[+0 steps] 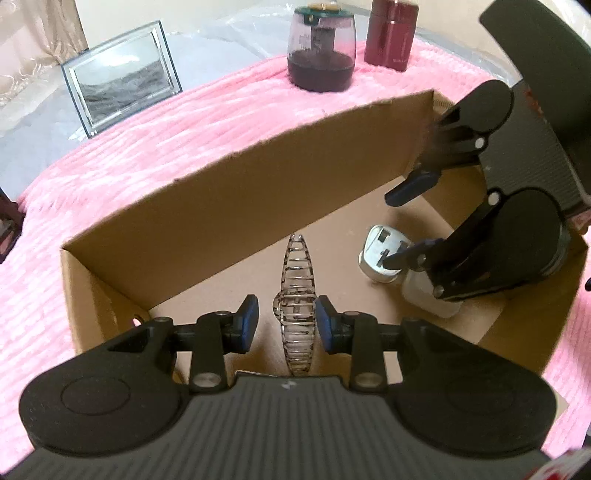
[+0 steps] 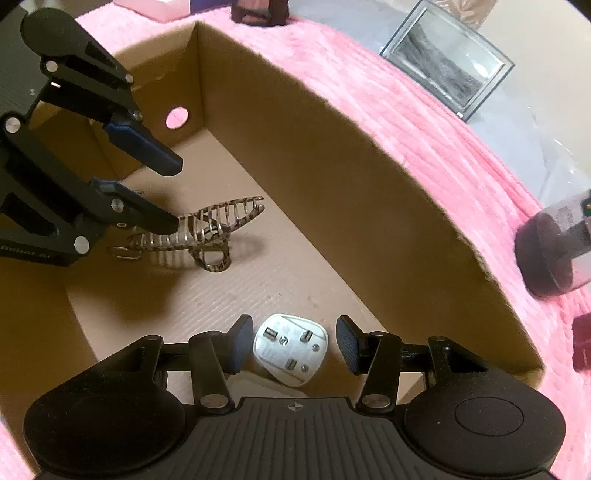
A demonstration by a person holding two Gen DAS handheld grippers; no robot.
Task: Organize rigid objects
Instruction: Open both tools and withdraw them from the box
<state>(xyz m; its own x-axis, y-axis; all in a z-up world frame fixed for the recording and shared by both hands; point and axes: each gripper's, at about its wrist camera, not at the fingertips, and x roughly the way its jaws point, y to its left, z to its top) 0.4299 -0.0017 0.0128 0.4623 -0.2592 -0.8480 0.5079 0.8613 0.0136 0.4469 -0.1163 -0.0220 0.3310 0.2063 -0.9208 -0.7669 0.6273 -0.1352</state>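
Observation:
A cardboard box (image 1: 236, 192) sits on a pink blanket. Inside lie a clear tortoiseshell hair claw clip (image 1: 297, 295) and a white three-pin plug adapter (image 1: 384, 254). My left gripper (image 1: 284, 325) is open, its pads on either side of the clip and apart from it. My right gripper (image 2: 291, 347) is open above the adapter (image 2: 291, 349), not touching it. The clip also shows in the right wrist view (image 2: 207, 232), with the left gripper (image 2: 173, 195) open over it. The right gripper (image 1: 399, 229) shows open in the left wrist view.
On the pink blanket (image 1: 110, 166) beyond the box stand a glass picture frame (image 1: 122, 77), a purple glass jar with a green lid (image 1: 321, 51) and a dark red canister (image 1: 391, 33). The box's end wall has a hand hole (image 2: 177, 117).

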